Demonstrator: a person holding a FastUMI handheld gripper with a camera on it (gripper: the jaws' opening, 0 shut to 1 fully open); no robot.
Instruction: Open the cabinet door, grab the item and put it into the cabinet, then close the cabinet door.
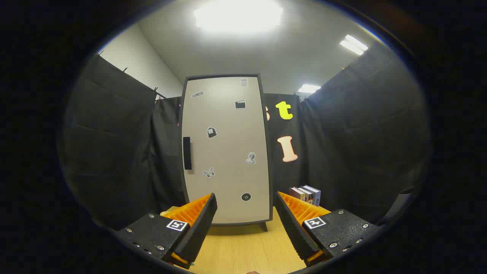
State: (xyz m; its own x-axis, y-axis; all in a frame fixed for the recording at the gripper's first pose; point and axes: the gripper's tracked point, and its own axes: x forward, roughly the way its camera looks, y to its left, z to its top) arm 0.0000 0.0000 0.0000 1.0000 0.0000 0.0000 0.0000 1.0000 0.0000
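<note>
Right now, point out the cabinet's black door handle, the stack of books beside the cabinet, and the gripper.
Black vertical door handle point(187, 153): gripper view, its middle.
Small stack of books point(306, 194): gripper view, top cover.
Gripper point(245, 207): gripper view, gap between its open jaws.

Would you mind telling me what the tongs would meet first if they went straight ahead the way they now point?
Most likely the closed cabinet door. The tongs are open with nothing between them, over the wooden table, aimed at the door's lower part. Its dark handle sits off to one side. Depth is hard to judge.
</note>
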